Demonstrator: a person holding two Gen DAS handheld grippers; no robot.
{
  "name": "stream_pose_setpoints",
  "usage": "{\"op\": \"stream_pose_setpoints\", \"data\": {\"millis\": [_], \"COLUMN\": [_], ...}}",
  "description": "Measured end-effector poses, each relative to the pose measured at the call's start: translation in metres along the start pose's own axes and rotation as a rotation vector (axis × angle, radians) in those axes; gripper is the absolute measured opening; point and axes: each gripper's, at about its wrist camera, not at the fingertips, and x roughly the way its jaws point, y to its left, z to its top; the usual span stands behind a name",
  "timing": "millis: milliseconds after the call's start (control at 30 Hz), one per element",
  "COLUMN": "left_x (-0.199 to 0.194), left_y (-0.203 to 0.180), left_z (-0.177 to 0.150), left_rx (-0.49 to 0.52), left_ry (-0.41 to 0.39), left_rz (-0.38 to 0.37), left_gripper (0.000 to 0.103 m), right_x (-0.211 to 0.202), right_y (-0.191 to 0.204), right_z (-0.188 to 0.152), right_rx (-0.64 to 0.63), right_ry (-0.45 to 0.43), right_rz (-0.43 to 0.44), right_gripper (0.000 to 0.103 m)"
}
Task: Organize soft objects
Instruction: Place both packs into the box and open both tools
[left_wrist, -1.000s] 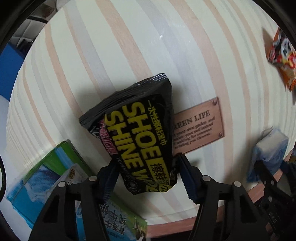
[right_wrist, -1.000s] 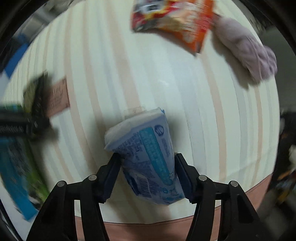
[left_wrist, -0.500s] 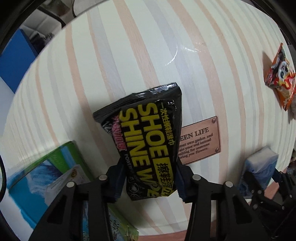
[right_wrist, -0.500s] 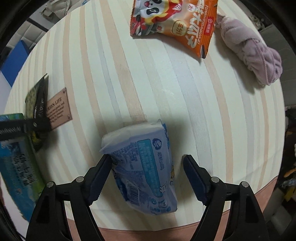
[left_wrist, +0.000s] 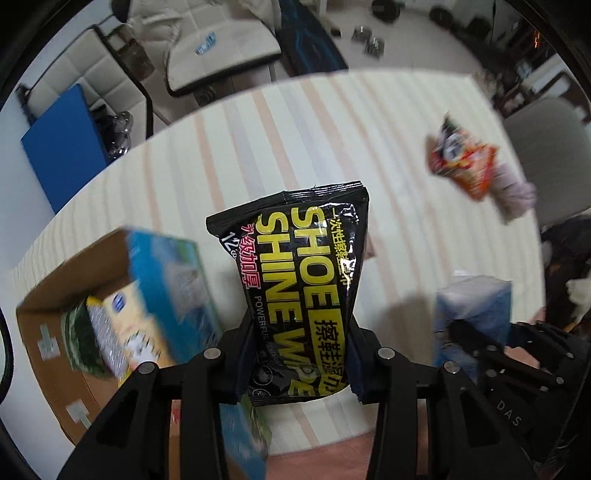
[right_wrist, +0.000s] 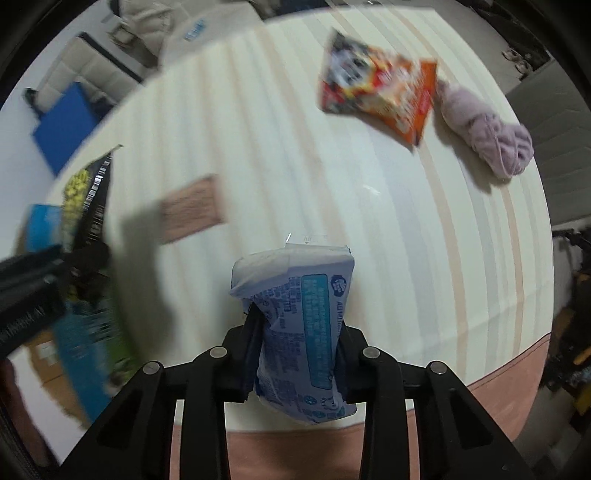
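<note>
In the left wrist view the left gripper (left_wrist: 299, 356), its jaws having just closed, is pinching the black shoe wipes pack (left_wrist: 301, 284) above the striped table (left_wrist: 229, 155) beside the open cardboard box (left_wrist: 55, 317), and in the right wrist view the right gripper (right_wrist: 297, 360), just closed too, is squeezing the blue tissue pack (right_wrist: 303, 325), while the orange snack bag (right_wrist: 376, 92) and the lilac cloth (right_wrist: 491, 142) are waiting on the table, so I judge the organizing is only partly done.

floor: pale (left_wrist: 406, 44) | chair: cream cushion (left_wrist: 221, 48) | panel: blue (left_wrist: 62, 147)

Right gripper (right_wrist: 295, 354): jaws just closed, clamped on blue pack (right_wrist: 301, 332), held above striped table (right_wrist: 280, 147).
Far right: snack bag (right_wrist: 376, 92), touching purple cloth (right_wrist: 487, 140).
Left: black pouch (right_wrist: 86, 199) in left gripper (right_wrist: 29, 288); box (right_wrist: 74, 332) below, blurred.
Centre-left: brown plaque (right_wrist: 192, 208).
</note>
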Motion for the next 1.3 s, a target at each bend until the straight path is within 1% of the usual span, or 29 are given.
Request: {"op": "stream_pose_setpoints", "data": {"millis": [67, 133, 200, 233, 333, 367, 400, 467, 533, 567, 667, 767, 900, 1033, 1167, 1233, 1300], "left_x": [-0.028, -0.056, -0.073, -0.084, -0.11, -0.116, -0.12, -0.118, -0.111, -0.106, -0.082, -0.055, -0.011, 0.028, 0.058, 0.065, 0.07], "left_y": [0.006, 0.026, 0.035, 0.046, 0.09, 0.103, 0.117, 0.151, 0.184, 0.194, 0.232, 0.261, 0.279, 0.281, 0.281, 0.279, 0.275], "left_z": [-0.009, -0.025, -0.033, -0.041, -0.062, -0.072, -0.081, -0.097, -0.111, -0.118, -0.136, -0.145, -0.147, -0.143, -0.142, -0.141, -0.139], "left_rx": [-0.024, -0.045, -0.058, -0.068, -0.098, -0.111, -0.127, -0.169, -0.217, -0.242, -0.326, -0.393, -0.439, -0.424, -0.419, -0.412, -0.398], "left_ry": [-0.044, -0.084, -0.107, -0.119, -0.142, -0.141, -0.138, -0.124, -0.1, -0.086, -0.013, 0.052, 0.139, 0.22, 0.29, 0.306, 0.321], "left_rz": [-0.027, -0.049, -0.051, -0.045, -0.009, 0.004, 0.014, 0.039, 0.062, 0.06, 0.007, -0.038, -0.14, -0.194, -0.269, -0.287, -0.292], "left_gripper": [0.038, 0.038, 0.038, 0.038, 0.038, 0.038, 0.038, 0.039, 0.039, 0.039, 0.038, 0.038, 0.038, 0.039, 0.039, 0.039, 0.041], "right_x": [-0.023, -0.045, -0.068, -0.077, -0.095, -0.099, -0.092, -0.089, -0.078, -0.069, -0.038, -0.004, 0.037, 0.071, 0.1, 0.108, 0.117], "right_y": [0.016, 0.036, 0.061, 0.068, 0.113, 0.137, 0.144, 0.183, 0.224, 0.241, 0.279, 0.311, 0.328, 0.335, 0.335, 0.334, 0.336], "right_z": [-0.008, -0.015, -0.026, -0.029, -0.044, -0.051, -0.053, -0.064, -0.073, -0.076, -0.082, -0.088, -0.089, -0.09, -0.089, -0.089, -0.088], "right_rx": [-0.022, -0.048, -0.083, -0.096, -0.152, -0.182, -0.197, -0.239, -0.273, -0.286, -0.314, -0.329, -0.325, -0.328, -0.309, -0.301, -0.295], "right_ry": [-0.024, -0.046, -0.068, -0.073, -0.08, -0.074, -0.07, -0.058, -0.037, -0.019, 0.019, 0.049, 0.082, 0.109, 0.129, 0.137, 0.139], "right_rz": [0.046, 0.086, 0.136, 0.152, 0.223, 0.253, 0.267, 0.293, 0.307, 0.313, 0.307, 0.273, 0.228, 0.171, 0.14, 0.132, 0.126], "right_gripper": [0.035, 0.035, 0.035, 0.035, 0.035, 0.035, 0.035, 0.035, 0.035, 0.035, 0.035, 0.035, 0.035, 0.035, 0.035, 0.035, 0.035]}}
